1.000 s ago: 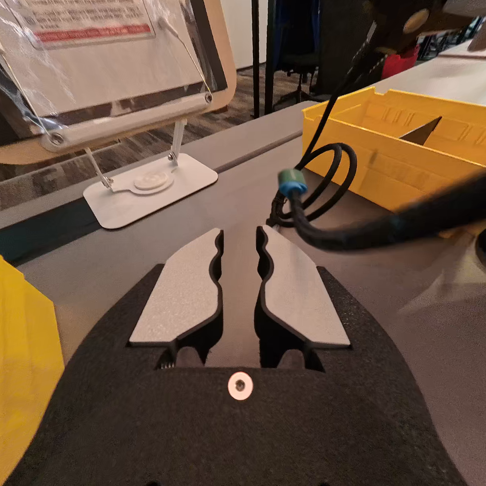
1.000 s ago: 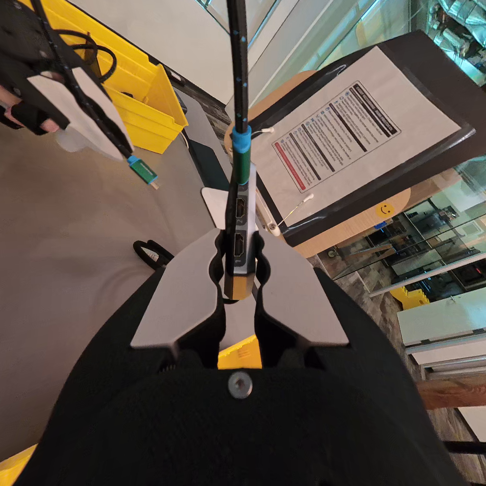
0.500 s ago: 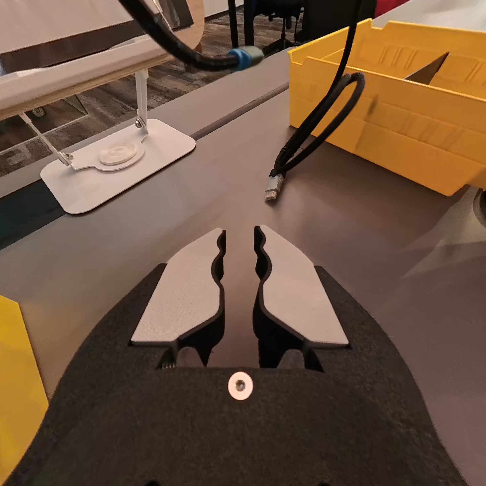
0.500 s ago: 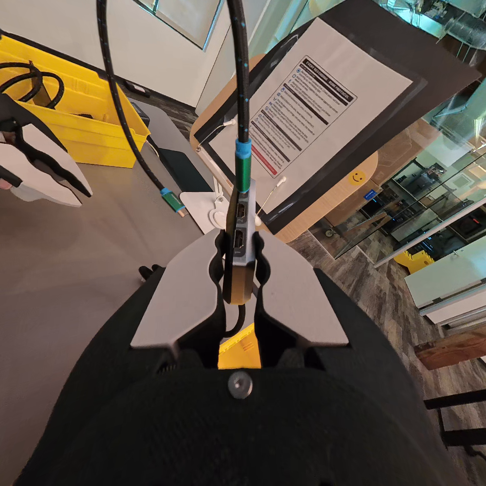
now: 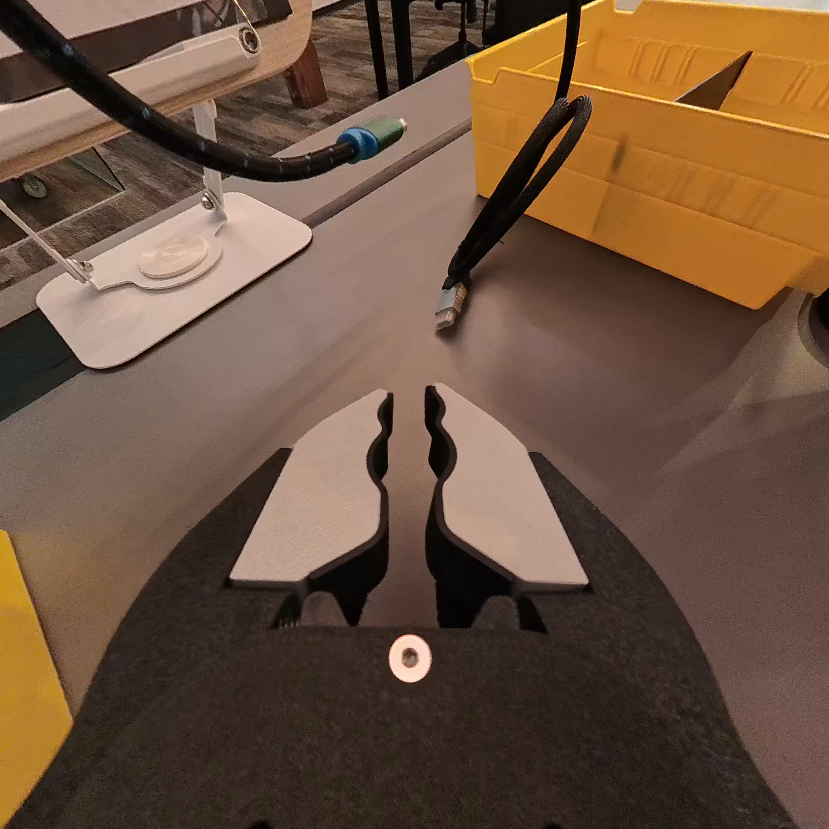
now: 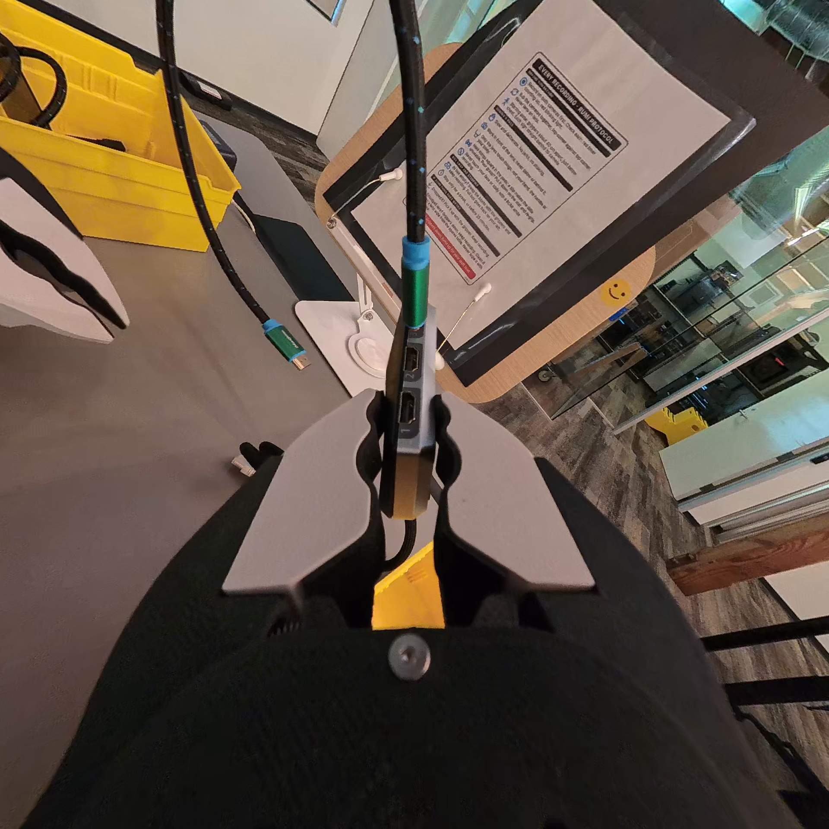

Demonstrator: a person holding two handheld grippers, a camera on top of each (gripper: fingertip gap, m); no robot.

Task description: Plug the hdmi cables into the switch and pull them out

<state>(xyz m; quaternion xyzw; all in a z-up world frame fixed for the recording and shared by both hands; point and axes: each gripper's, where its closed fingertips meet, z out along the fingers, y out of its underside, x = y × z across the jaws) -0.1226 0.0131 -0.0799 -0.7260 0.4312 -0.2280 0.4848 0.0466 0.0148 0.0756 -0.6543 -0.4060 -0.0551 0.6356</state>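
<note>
My right gripper [image 6: 406, 403] is shut on a grey HDMI switch [image 6: 410, 448] and holds it up in the air. A black braided cable with a green plug [image 6: 415, 291] is plugged into the switch's far port. Two nearer ports stand empty. The cable's other green plug [image 6: 287, 343] hangs free over the table and also shows in the left wrist view [image 5: 377, 134]. A second black cable with a silver plug [image 5: 451, 300] lies on the grey table. My left gripper [image 5: 408, 392] is empty, with a narrow gap between its fingers, a short way behind the silver plug.
A yellow bin [image 5: 673, 179] stands at the right, and the silver-plug cable runs out of it. A white stand base [image 5: 134, 314] holds a tilted sign board [image 6: 560, 157] at the table's far edge. Another yellow bin [image 5: 22, 673] is at my near left. The gap from one gripper's tips to the other's is roughly 25 cm.
The free green plug has swung from close by my left gripper to farther off at upper left. My left gripper has drawn nearer the silver plug. The right gripper still holds the switch, now tilted.
</note>
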